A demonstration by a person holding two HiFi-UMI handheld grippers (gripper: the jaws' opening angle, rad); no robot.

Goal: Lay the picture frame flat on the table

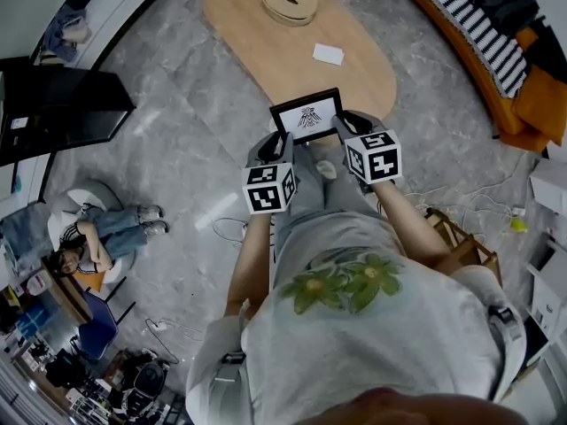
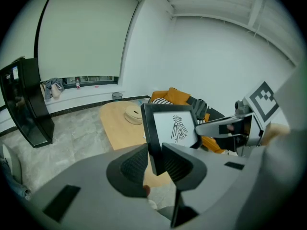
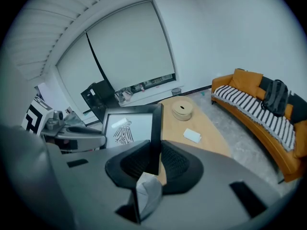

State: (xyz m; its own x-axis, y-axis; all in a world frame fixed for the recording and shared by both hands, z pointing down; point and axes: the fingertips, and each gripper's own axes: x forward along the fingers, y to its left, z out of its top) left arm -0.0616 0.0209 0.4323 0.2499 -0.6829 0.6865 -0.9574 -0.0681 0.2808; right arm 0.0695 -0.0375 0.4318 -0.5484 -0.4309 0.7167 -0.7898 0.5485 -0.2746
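A black picture frame (image 1: 306, 116) with a bird drawing on white is held between both grippers over the near end of the oval wooden table (image 1: 266, 51). It tilts, with the picture facing me. My left gripper (image 1: 282, 140) is shut on the frame's left edge (image 2: 149, 138), and its pads press both faces. My right gripper (image 1: 341, 127) is shut on the right edge (image 3: 155, 128). I cannot tell whether the frame's lower edge touches the table. In the left gripper view, the right gripper (image 2: 225, 126) shows beside the frame (image 2: 175, 127).
On the table stand a round wooden dish (image 1: 290, 2) at the far end and a white card (image 1: 328, 54) mid-right. An orange sofa (image 1: 496, 51) with a striped throw lies right. A black cabinet (image 1: 53, 109) and a seated person (image 1: 97, 237) are at the left. Cables lie on the floor.
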